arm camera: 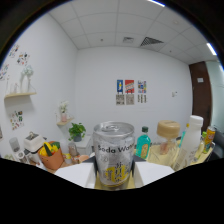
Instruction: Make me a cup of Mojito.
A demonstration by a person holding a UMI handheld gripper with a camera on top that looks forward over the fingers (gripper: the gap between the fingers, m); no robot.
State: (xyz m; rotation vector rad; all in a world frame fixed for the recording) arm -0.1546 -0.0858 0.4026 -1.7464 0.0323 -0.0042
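A silver soda water can (114,150) with a yellow band low on its label stands upright, close to the camera. It fills the space between my gripper's (114,174) two white fingers (75,174). Both fingers press against the can's lower sides, so the gripper is shut on it. The can's base and the lower parts of the fingers are hidden in the dark bottom of the view. Just beyond the can to the right stand a green bottle (143,142), a jar with a wooden lid (168,131) and a tall white bottle (192,132).
An orange-labelled can (209,137) stands past the white bottle at the far right. To the left are an orange pot (50,157), a small white device (32,142) and a green plant (76,131). A white wall with posters (131,91) lies behind, and a dark door (200,95) at the right.
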